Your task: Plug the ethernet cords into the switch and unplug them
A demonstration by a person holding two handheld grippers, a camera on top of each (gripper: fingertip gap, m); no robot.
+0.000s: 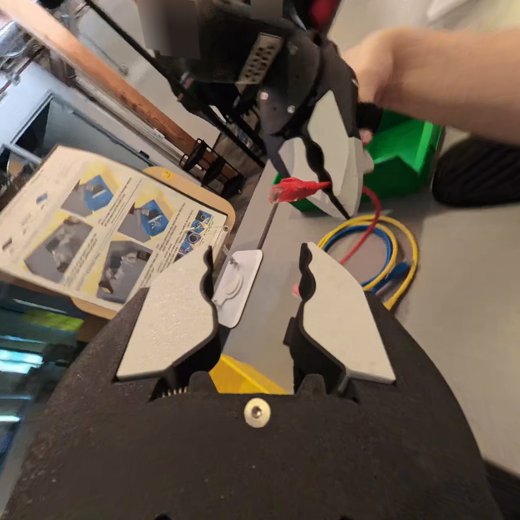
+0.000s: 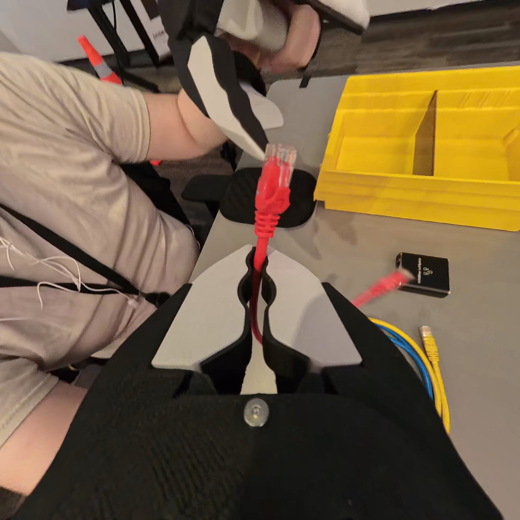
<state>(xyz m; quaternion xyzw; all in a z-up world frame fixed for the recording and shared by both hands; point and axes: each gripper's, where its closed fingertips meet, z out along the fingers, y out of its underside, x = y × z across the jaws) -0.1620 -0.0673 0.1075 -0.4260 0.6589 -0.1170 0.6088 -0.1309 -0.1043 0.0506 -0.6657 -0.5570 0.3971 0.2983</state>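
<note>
My right gripper (image 2: pixel 259 254) is shut on a red ethernet cord (image 2: pixel 260 244), just behind the boot. The cord's clear-tipped plug (image 2: pixel 277 174) sticks out ahead of the fingers, in the air above the table edge. In the left wrist view the same gripper (image 1: pixel 344 212) holds the red plug (image 1: pixel 292 190) pointing left. My left gripper (image 1: pixel 257 250) is open and empty above the grey table (image 1: pixel 464 337). In the right wrist view one of its fingertips (image 2: pixel 260 149) is close beside the plug. The black switch (image 2: pixel 425 277) lies on the table to the right, with the cord's other red plug (image 2: pixel 385 284), blurred, next to it.
Yellow (image 1: pixel 410 253) and blue (image 1: pixel 389 247) cords lie coiled on the table, a yellow plug (image 2: pixel 429 346) loose beside them. A yellow bin (image 2: pixel 422 146) stands far right, a green bin (image 1: pixel 402 157) behind the right gripper. A picture sheet on a board (image 1: pixel 98 230) leans at left. A person sits at the table edge. The black switch (image 2: pixel 425 277) sits 25 cm or so from the ends of my right fingers.
</note>
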